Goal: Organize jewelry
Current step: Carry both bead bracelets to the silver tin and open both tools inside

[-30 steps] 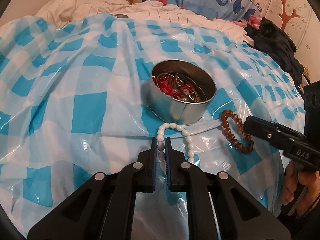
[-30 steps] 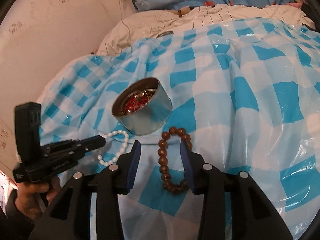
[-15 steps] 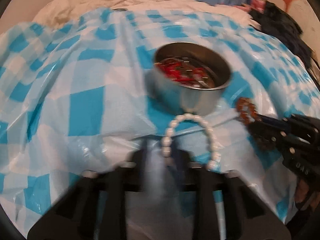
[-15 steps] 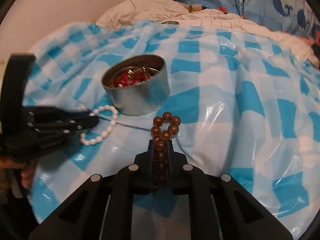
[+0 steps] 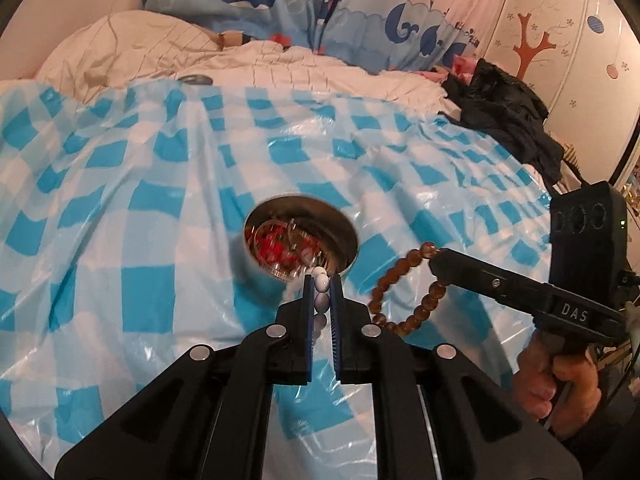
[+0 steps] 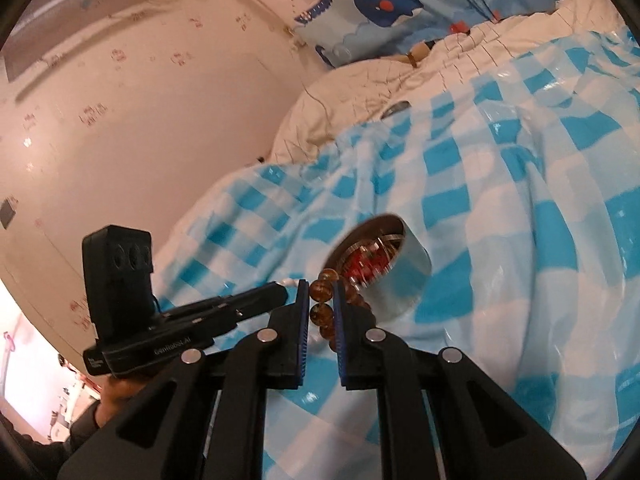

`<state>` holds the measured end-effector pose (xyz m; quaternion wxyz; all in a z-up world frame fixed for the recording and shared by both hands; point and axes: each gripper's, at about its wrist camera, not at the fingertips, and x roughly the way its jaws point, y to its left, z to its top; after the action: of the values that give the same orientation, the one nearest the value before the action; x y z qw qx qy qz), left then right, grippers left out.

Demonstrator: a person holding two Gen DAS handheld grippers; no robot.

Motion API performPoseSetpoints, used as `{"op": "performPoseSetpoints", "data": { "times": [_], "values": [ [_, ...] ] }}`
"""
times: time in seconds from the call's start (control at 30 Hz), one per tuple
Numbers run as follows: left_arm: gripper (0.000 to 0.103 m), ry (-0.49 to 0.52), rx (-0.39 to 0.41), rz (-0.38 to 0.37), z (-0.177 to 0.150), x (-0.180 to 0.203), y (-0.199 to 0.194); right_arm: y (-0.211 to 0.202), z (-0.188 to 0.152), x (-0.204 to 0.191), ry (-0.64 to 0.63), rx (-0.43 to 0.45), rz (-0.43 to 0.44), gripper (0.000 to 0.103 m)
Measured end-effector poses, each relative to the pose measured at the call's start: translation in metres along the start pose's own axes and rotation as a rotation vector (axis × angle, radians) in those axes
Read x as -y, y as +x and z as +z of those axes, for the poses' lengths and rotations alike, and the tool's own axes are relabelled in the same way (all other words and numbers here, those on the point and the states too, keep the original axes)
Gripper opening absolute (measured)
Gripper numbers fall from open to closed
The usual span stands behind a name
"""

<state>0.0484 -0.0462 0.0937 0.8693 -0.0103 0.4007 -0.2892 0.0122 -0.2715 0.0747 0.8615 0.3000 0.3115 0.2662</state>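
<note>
clearly, in the left wrist view, a blue-and-white checked plastic sheet [image 5: 120,208] is spread across the frame from the left edge, with a pale quilt [image 5: 132,44] bunched at the upper left and a whale-print curtain [image 5: 320,4] along the top. at the centre, a round metal tin [image 5: 302,236] is seen on the sheet, with red beads and metal pieces inside. just below it, at lower centre, the left gripper [image 5: 321,284] is pinched on a white bead bracelet [image 5: 322,296], the beads being caught between its blue pads. to the right, a brown bead bracelet [image 5: 400,280] is hung from the tip of the right gripper [image 5: 436,262], which is held by a hand [image 5: 556,380] at the lower right; a dark garment [image 5: 508,120] is heaped at the upper right.

in the right wrist view, the left gripper [image 6: 280,292] is seen at lower left against a pink wall [image 6: 120,140]. at centre, the right gripper [image 6: 321,284] is clamped on the brown bead bracelet [image 6: 322,312], its jaws having just been closing onto it. the tin [image 6: 396,280] is seen just right of centre on the sheet [image 6: 540,200].
</note>
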Motion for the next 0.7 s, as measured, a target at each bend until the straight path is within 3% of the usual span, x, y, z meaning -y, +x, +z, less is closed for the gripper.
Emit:
{"op": "performPoseSetpoints", "data": {
  "times": [0.27,0.7],
  "values": [
    [0.006,0.011,0.063,-0.029,0.028,0.006,-0.004,0.006,0.019,-0.004,-0.004,0.052,0.07,0.013],
    [0.006,-0.025,0.088,-0.053,0.054,-0.001,0.01,0.016,0.041,-0.004,-0.006,0.095,0.081,0.013]
  ]
}}
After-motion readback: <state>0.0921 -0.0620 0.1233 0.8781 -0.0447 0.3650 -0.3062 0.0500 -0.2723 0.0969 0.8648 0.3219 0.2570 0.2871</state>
